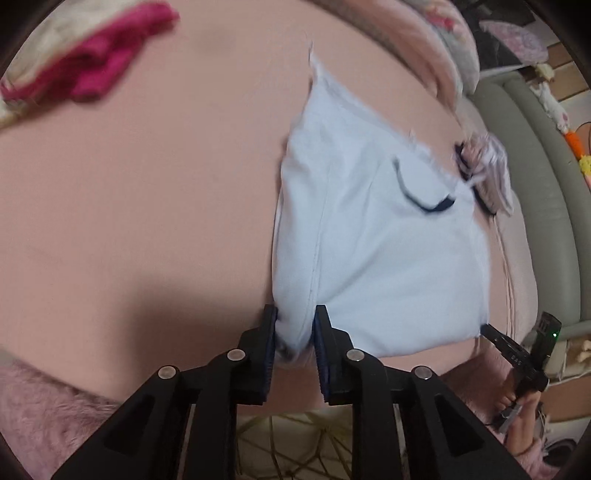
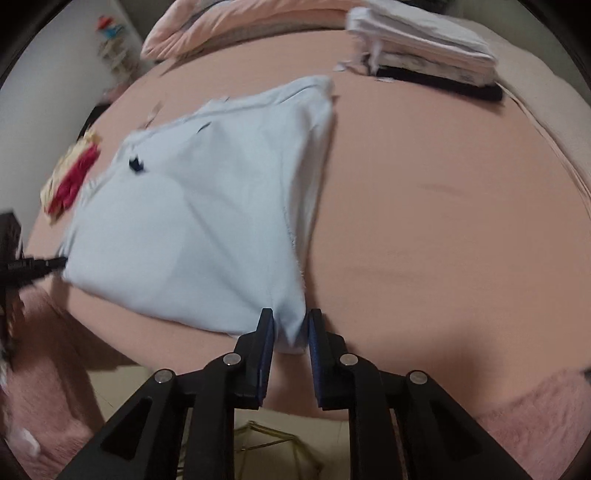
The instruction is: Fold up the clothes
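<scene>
A pale blue garment with a dark neck trim lies spread on the pink bed sheet. My left gripper is shut on the garment's near left corner, with bunched cloth between its blue pads. In the right wrist view the same pale blue garment runs away to the upper left, and my right gripper is shut on its near right corner. The right gripper shows at the lower right of the left wrist view, and the left gripper shows at the left edge of the right wrist view.
A stack of folded clothes sits at the far right of the bed. A magenta and cream heap lies at the far left. Pillows line the head end. A fluffy pink blanket hangs at the near edge. A grey bed frame runs on the right.
</scene>
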